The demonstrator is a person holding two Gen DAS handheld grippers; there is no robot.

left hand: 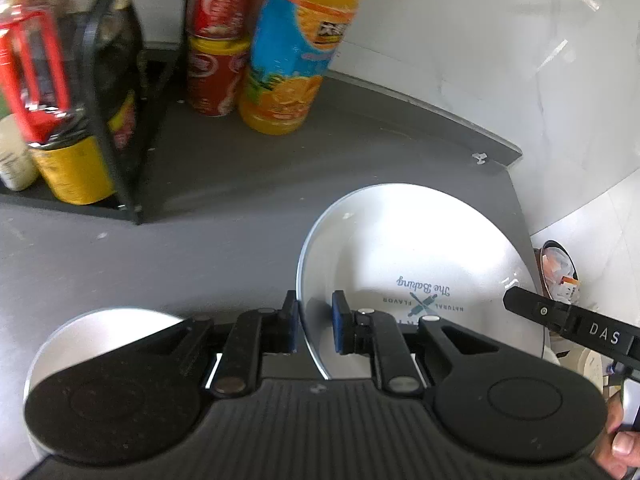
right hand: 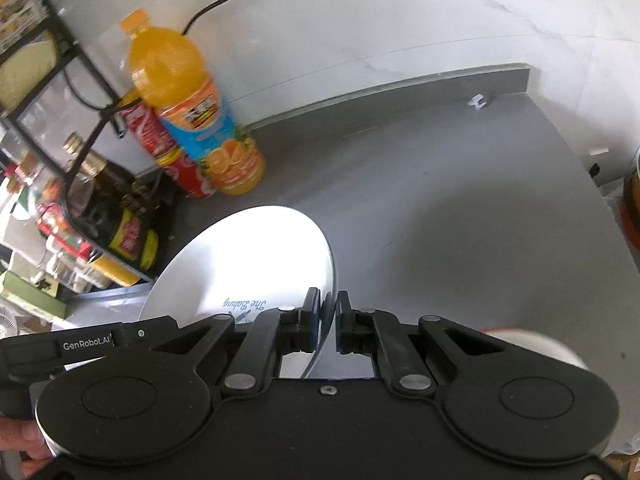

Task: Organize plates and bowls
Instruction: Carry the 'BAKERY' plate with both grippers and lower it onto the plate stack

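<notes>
A white plate (left hand: 420,256) printed "The Baking" hangs tilted above the grey counter (left hand: 240,200), held at opposite rims. My left gripper (left hand: 316,320) is shut on its left rim, blue pads on either side of the edge. My right gripper (right hand: 328,320) is shut on the right rim of the same plate (right hand: 248,260). Its finger also shows in the left wrist view as a black bar (left hand: 560,318). Another white dish (left hand: 100,332) lies on the counter below the left gripper. Under the right gripper a white dish with a reddish edge (right hand: 532,344) peeks out.
An orange juice bottle (left hand: 296,52) and stacked red cans (left hand: 216,40) stand by the white wall. A black wire rack (right hand: 80,152) with bottles and jars stands left. The counter's edge (right hand: 600,208) runs along the right, with a bin (left hand: 560,276) beyond it.
</notes>
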